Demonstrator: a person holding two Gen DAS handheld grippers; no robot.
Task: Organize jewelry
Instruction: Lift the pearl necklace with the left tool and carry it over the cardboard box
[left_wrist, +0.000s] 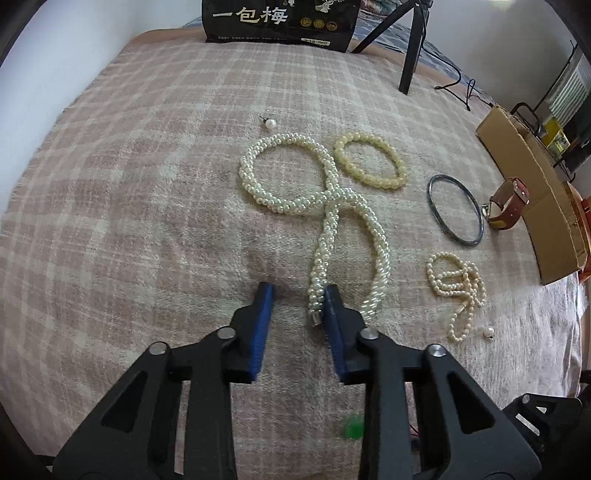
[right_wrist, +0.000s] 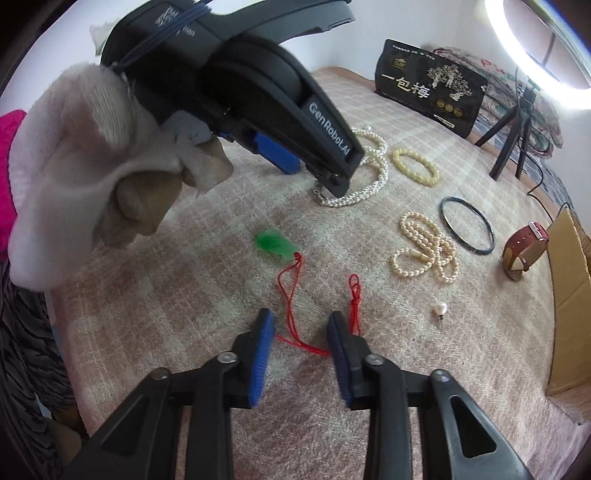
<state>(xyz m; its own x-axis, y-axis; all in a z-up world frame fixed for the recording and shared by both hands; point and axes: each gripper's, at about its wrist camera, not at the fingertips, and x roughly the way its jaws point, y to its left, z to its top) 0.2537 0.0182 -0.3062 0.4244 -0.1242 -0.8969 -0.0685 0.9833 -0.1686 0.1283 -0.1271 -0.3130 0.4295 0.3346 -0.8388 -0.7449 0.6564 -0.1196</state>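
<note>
Just ahead of the left tool (left_wrist: 299, 290), gaping wide, the thick pearl rope necklace (left_wrist: 325, 206) is lying loose on the plaid blanket (left_wrist: 129, 184); the right tool (right_wrist: 301, 317), equally parted, is straddling the jade pendant's red cord (right_wrist: 295, 338). Nothing appears sorted yet.

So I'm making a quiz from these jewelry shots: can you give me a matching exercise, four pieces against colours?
Things:
1. pendant
2. bangle
3. watch strap
4. thick necklace

Colours:
A. brown
B. white pearl
C. green
D. dark, almost black

Pairs: 1-C, 2-D, 3-A, 4-B
</note>
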